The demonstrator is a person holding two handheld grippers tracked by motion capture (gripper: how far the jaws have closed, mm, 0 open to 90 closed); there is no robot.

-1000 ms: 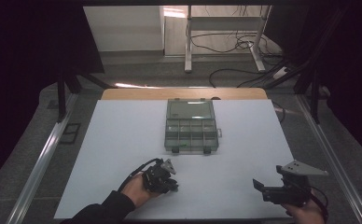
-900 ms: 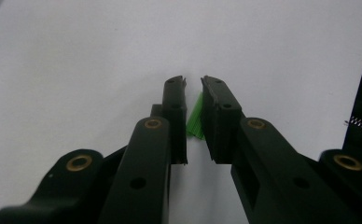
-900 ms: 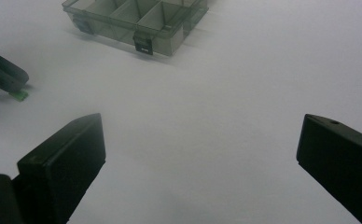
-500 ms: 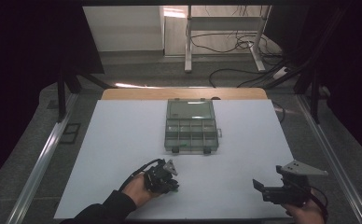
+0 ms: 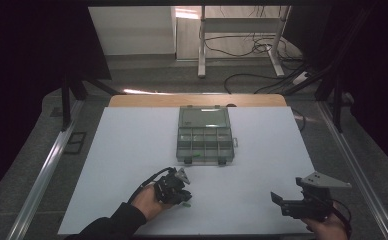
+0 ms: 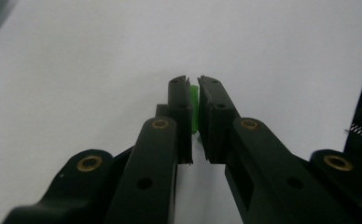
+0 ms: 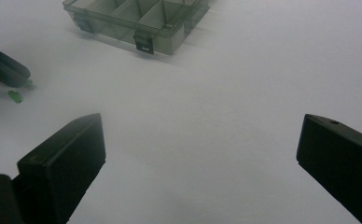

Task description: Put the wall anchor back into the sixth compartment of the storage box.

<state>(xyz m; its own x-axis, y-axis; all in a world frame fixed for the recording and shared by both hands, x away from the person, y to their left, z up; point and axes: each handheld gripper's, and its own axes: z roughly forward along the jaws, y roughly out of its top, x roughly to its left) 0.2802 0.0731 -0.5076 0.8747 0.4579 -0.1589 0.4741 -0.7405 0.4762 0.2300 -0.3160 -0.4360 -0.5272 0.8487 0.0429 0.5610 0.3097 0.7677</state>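
My left gripper (image 5: 183, 193) rests low on the white mat (image 5: 127, 150) in front of the box. In the left gripper view its jaws (image 6: 193, 82) have just been closing and now pinch a small green piece (image 6: 194, 99) between the pads. A second small green piece (image 7: 15, 96) lies loose on the mat beside the left gripper (image 7: 5, 70) in the right gripper view. My right gripper (image 5: 281, 200) hovers at the near right corner; its jaws (image 7: 200, 140) stand wide apart with nothing between them. A clear compartment box (image 5: 204, 135) lies open at mid-table.
The box (image 7: 137, 18) has its lid folded back and several compartments, one holding something green (image 5: 196, 154). The mat ends close behind both hands at the near edge. Metal rails run along both table sides, and cables lie on the floor beyond.
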